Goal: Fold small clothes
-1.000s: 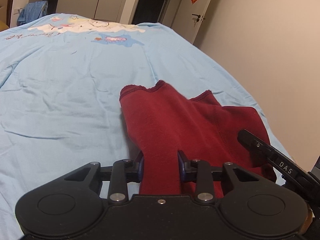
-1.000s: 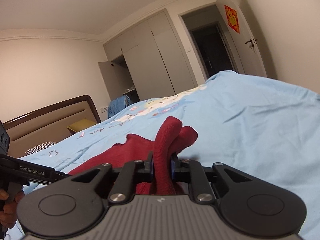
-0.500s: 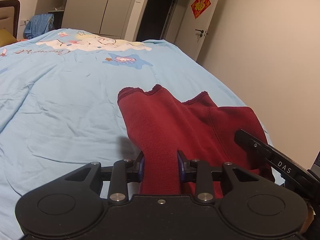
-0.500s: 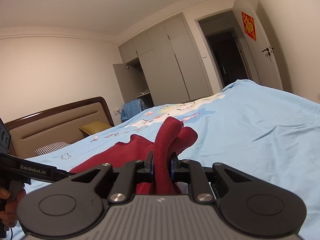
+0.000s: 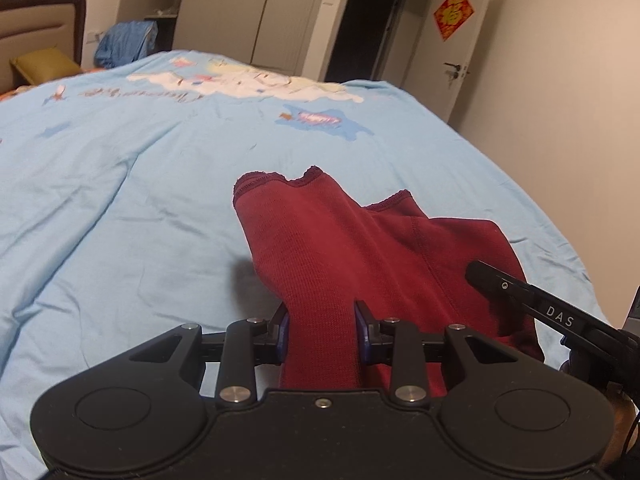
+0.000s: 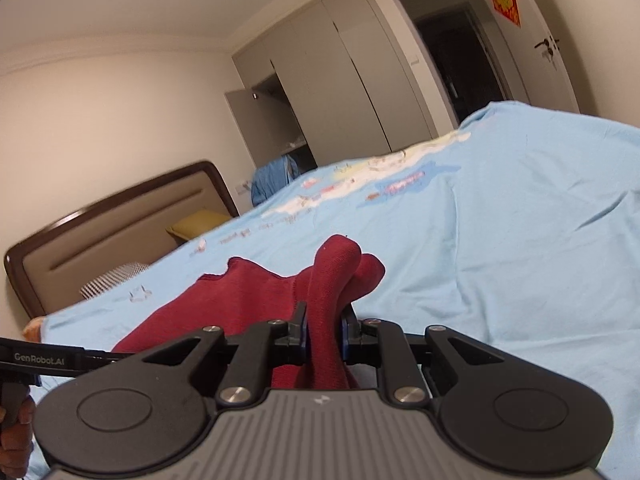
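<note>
Matt ribbed-knit dark red garment (image 5: 360,248); smooth, lightly creased blue cotton-like bedsheet (image 5: 120,200); glossy wooden headboard frame (image 6: 120,200).

Left gripper (image 5: 322,330): matte black housing, two round discs, silver screws, blue finger pads (image 5: 283,330).
Right gripper (image 6: 323,330): ribbed grey centre plate, black linkages, silver screws; side bar lettered "DAS".
Left gripper bar: white "GenRobot.AI" lettering.

Both views have tilted upward while the red garment (image 5: 360,248) has edged farther up the bed (image 5: 120,200).
</note>
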The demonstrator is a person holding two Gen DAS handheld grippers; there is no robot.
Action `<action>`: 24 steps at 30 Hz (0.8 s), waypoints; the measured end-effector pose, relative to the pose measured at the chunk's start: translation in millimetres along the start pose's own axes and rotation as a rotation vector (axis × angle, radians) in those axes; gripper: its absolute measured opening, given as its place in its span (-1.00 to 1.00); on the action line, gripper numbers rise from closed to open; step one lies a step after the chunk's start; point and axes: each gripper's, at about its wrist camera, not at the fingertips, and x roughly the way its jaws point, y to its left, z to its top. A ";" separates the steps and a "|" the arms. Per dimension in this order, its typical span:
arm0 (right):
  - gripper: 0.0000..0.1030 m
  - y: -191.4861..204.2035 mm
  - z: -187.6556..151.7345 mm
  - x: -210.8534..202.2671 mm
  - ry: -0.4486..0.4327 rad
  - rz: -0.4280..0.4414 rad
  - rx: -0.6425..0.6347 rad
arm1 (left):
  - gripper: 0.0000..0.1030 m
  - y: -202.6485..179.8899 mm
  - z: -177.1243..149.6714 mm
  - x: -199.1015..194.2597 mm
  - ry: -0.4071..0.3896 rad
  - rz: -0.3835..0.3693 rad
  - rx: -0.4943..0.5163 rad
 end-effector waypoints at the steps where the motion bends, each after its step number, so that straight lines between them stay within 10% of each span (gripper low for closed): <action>1: -0.67 -0.8 -3.2 4.2 0.016 -0.015 -0.001 | -0.33 3.2 -3.4 4.9 0.012 0.008 -0.009; 8: -0.26 -14.0 -20.7 4.5 0.050 -0.096 0.020 | -0.10 10.2 -16.8 19.8 0.028 0.052 -0.039; 15: 0.34 -29.2 -33.8 -14.5 0.047 -0.151 0.042 | 0.62 16.5 -28.8 16.8 0.032 0.101 -0.084; 24: 0.67 -28.4 -45.8 -38.7 0.046 -0.210 0.022 | 0.87 16.3 -54.5 -10.1 0.013 0.136 -0.085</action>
